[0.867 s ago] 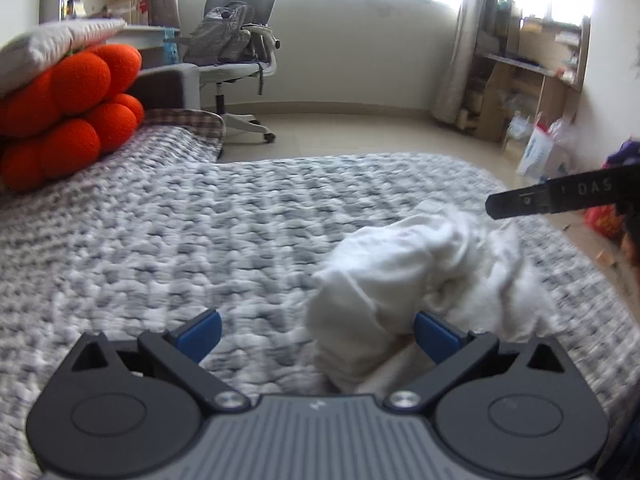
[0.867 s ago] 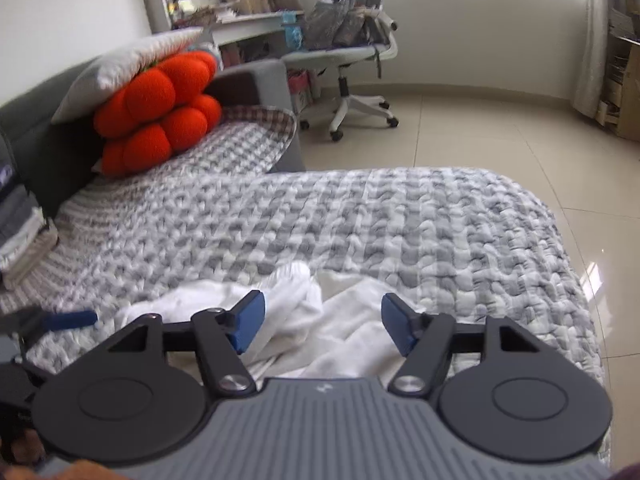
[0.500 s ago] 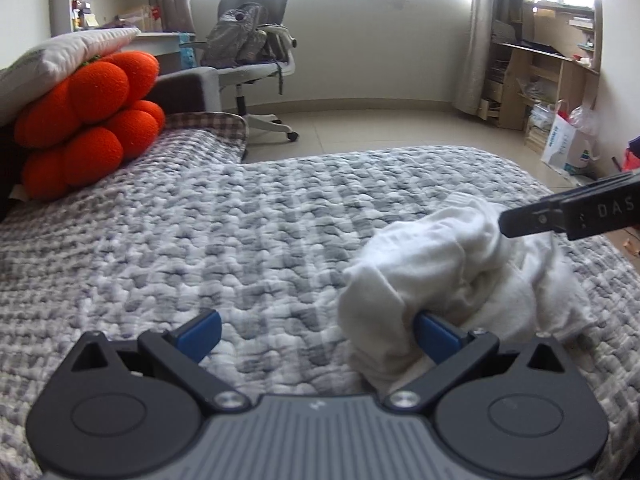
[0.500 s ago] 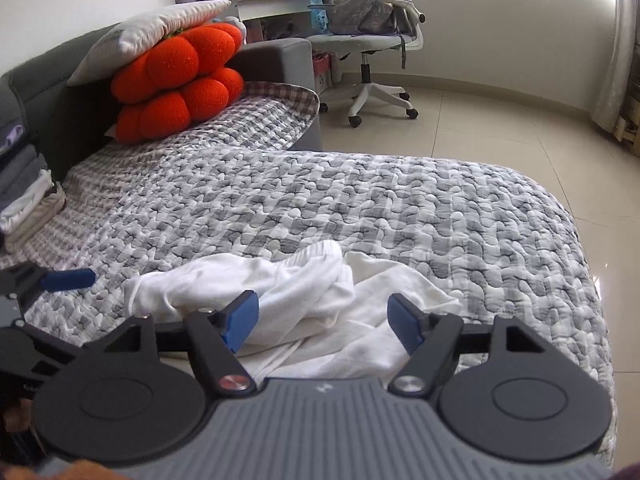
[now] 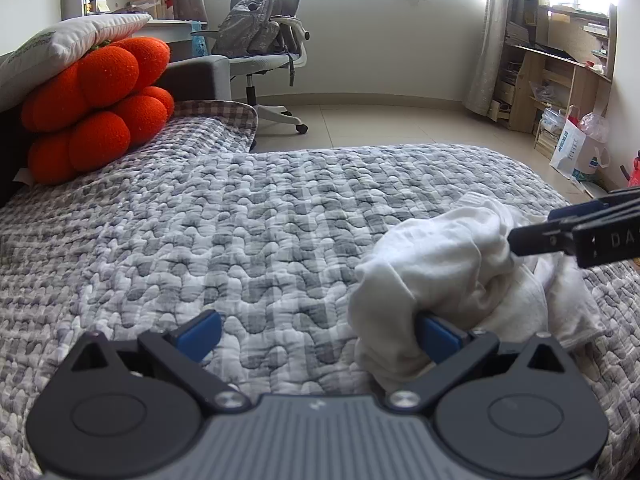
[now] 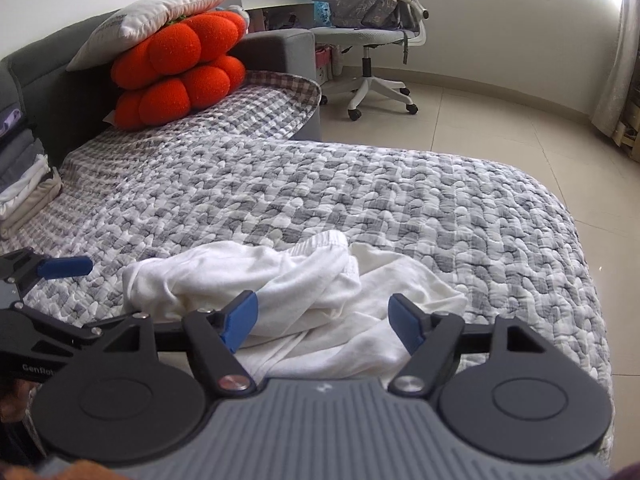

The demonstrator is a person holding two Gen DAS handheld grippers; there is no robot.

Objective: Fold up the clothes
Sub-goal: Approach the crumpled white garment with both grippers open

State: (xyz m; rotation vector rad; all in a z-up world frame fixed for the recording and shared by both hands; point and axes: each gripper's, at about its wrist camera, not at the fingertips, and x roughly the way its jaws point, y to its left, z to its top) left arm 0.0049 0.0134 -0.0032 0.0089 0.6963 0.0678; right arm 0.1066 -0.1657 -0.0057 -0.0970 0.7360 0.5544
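Left wrist view: white garment lies crumpled in a heap on the grey quilted bed cover, toward the near right side, no fold made yet, so folding looks barely begun. Left gripper has its jaws spread wide; the right blue pad is tucked against or under a bulge of cloth, the left pad hangs over bare quilt, nothing pinched. Right gripper pokes in from the right edge, tip at the top of the heap; contact hard to judge. What kind of garment it is cannot be told, edges and sleeves are buried in the bunch. Right wrist view: same garment sprawls in front of the right gripper, whose jaws stand apart above the cloth, not clamped on it. A ribbed hem or waistband shows at the far edge. Left gripper is cut off at the left border. Everything still left: spread, flatten, fold.
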